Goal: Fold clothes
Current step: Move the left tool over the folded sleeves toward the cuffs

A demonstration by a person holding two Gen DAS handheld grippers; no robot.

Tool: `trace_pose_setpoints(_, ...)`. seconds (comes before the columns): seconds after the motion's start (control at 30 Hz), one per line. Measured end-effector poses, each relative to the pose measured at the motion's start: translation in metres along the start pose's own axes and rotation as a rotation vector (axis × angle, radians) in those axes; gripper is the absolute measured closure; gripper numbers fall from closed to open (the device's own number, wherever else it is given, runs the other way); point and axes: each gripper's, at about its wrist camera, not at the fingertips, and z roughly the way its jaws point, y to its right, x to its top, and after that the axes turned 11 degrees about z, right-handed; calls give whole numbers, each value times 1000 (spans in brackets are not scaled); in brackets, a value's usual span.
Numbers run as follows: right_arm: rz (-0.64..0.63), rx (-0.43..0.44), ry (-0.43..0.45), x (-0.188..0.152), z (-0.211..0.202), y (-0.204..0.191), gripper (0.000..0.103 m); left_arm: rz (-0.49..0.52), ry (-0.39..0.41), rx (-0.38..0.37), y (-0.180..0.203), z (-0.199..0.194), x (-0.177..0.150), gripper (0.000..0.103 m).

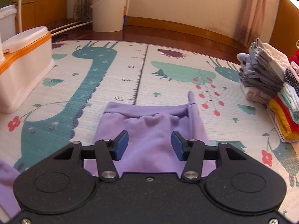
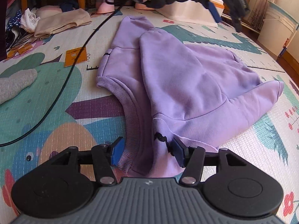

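A lilac hooded sweatshirt [image 2: 186, 85] lies spread on the patterned play mat [image 2: 46, 97], with its hood folded over the body and its ribbed hem [image 2: 132, 130] nearest me. My right gripper [image 2: 146, 152] is open, its blue pads on either side of the hem corner and a dark drawstring. In the left wrist view the same sweatshirt [image 1: 149, 136] lies under my open left gripper [image 1: 149, 145], whose pads hover above the cloth with nothing clamped. A drawstring end [image 1: 191, 98] pokes out past the far edge. The left gripper [image 2: 214, 11] shows at the top of the right wrist view, held by a gloved hand.
A stack of folded clothes [image 1: 271, 91] stands at the mat's right edge. A white box with an orange rim [image 1: 24, 63] sits at the left, a white bucket [image 1: 110, 9] behind. Unfolded garments [image 2: 61, 22], a black cable [image 2: 71, 71] and an orange card [image 2: 76, 56] lie on the mat.
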Motion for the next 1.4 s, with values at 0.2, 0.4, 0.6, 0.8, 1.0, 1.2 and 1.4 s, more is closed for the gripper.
trace_pose_setpoints(0.2, 29, 30, 11, -2, 1, 5, 40, 248, -19, -144, 72, 72, 34, 83)
trace_pose_setpoints(0.4, 34, 54, 23, -4, 3, 7, 36, 160, -204, -95, 44, 173, 31, 85)
trace_pose_setpoints(0.6, 40, 68, 25, -4, 4, 8, 35, 62, -197, -181, 19, 190, 36, 86)
trace_pose_setpoints(0.8, 42, 75, 25, -3, 4, 8, 34, 23, -136, -206, 16, 180, 42, 86)
trace_pose_setpoints(1.0, 39, 67, 23, -3, 5, 5, 34, 198, -216, -109, 31, 193, 66, 87)
trace_pose_setpoints(1.2, 64, 57, 30, -4, 0, 4, 35, 615, -275, -126, 13, 112, 86, 69)
trace_pose_setpoints(1.4, 91, 51, 111, -2, -26, 7, 38, 580, -414, -149, -62, 4, 37, 54)
